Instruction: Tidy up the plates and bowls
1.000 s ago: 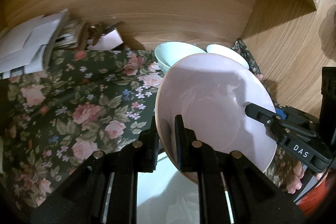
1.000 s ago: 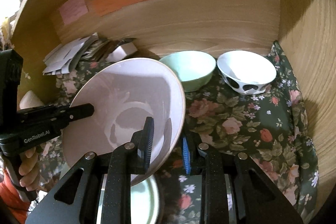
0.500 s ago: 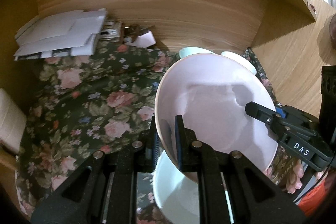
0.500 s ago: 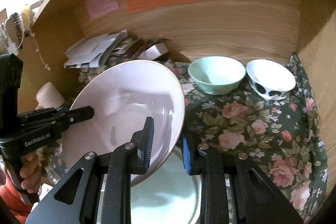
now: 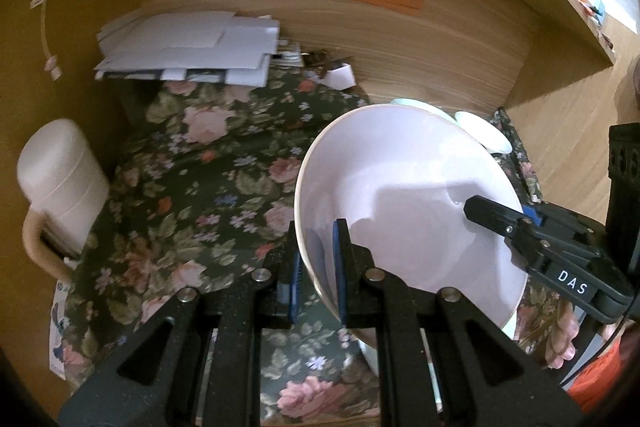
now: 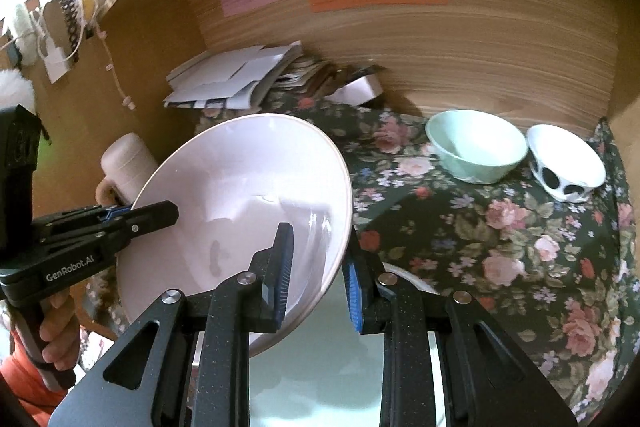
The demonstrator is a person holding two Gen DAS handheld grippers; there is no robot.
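Pink plate mid-frame, tilted, off the floral cloth. It hides most of a pale dish at the bottom edge. Left gripper and right gripper each pinch its rim, opposite sides. Green bowl and spotted bowl, upper right, both empty.
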